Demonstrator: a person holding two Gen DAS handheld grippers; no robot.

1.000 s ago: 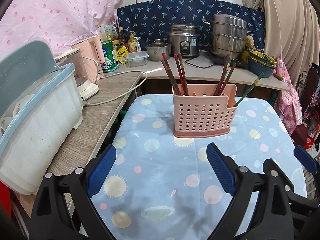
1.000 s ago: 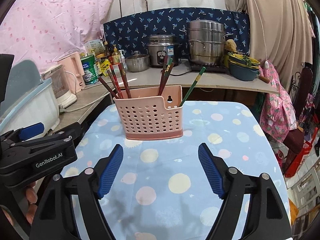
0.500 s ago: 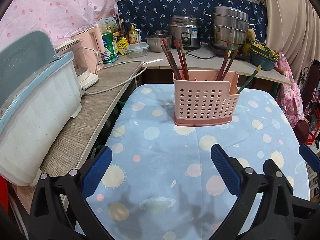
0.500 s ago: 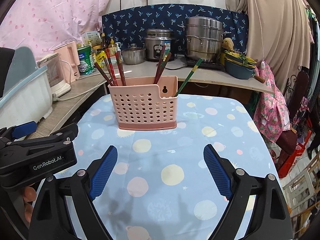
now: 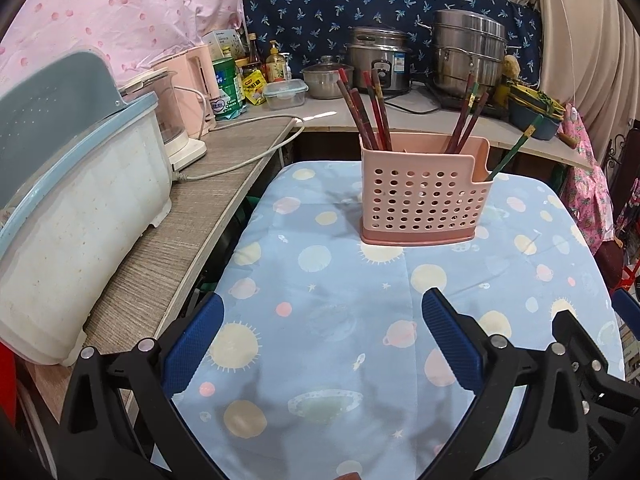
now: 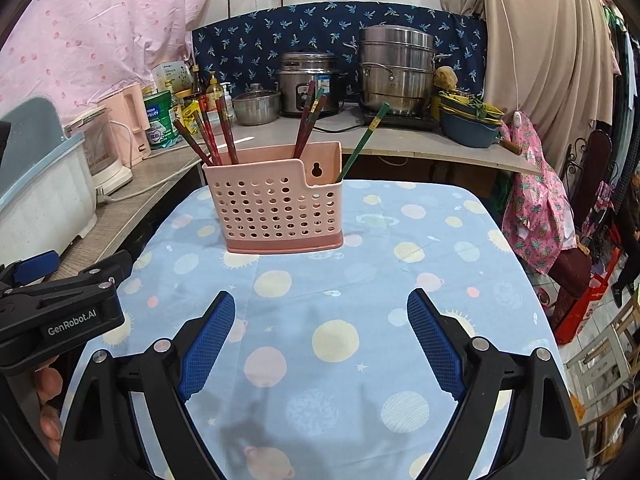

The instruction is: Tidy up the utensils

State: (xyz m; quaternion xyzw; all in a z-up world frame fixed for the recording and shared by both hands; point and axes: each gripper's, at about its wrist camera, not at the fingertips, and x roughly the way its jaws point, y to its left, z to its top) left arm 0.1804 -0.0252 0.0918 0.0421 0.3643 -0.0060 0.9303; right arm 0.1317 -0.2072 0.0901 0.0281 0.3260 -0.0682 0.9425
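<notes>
Both tongs stand with their blue-padded fingers spread apart and nothing between them: the left gripper (image 5: 320, 336) and the right gripper (image 6: 320, 332) hover over the near part of the blue planet-print tablecloth (image 5: 340, 320).

Against the frames of a second ago, we note both grippers have drawn back from the pink perforated plastic utensil caddy (image 5: 424, 196); more bare cloth now lies between the fingertips and the caddy. The caddy itself has not shifted.

The caddy stands upright toward the far end of the cloth. Dark red chopsticks (image 5: 368, 112) lean left in its left section, a further red pair (image 5: 468, 116) leans right in the middle, and one green chopstick (image 5: 516, 148) slants out of the low right-hand pocket.

Left of the caddy, the cloth's edge runs beside a grey wood-grain counter (image 5: 168, 236), with a dark gap between them. Right of the caddy the cloth continues to its right edge, with open floor beyond. In front of the caddy the cloth lies flat and unobstructed up to both grippers.
</notes>
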